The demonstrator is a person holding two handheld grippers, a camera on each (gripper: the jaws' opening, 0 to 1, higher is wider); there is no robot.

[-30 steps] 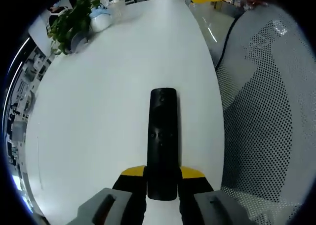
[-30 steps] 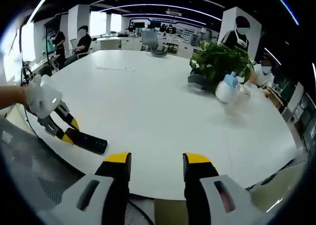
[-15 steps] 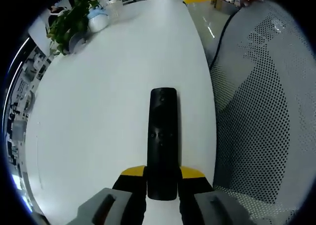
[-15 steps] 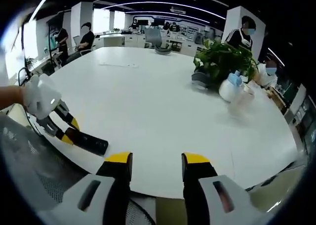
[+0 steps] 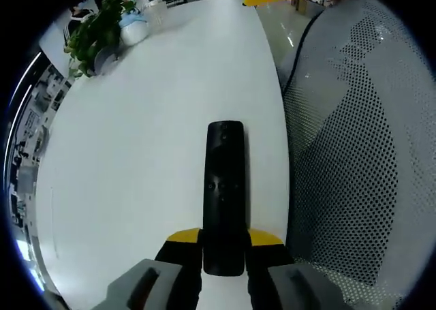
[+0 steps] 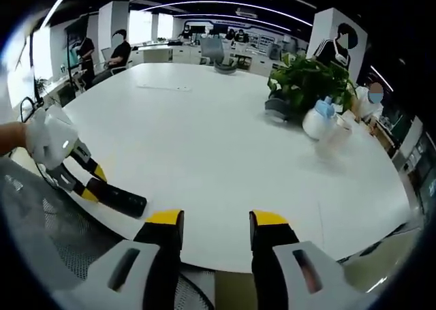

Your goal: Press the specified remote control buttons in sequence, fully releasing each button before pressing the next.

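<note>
Left gripper [image 5: 224, 245] clamps slim black remote control [image 5: 224, 187], frame centre, over white table [image 5: 136, 133]. Right gripper [image 6: 214, 223] parted, empty, bottom centre.

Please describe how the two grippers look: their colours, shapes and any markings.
The right gripper has two blocky grey fingers with yellow tips over black sections and a dark slot in each grey base. The left gripper has a white boxy body and black fingers with yellow tips.

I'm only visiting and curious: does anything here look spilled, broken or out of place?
Nothing stands out. The left hand-held gripper holds the black remote over the white table; the right hand-held gripper is open; the plant stands upright.
</note>
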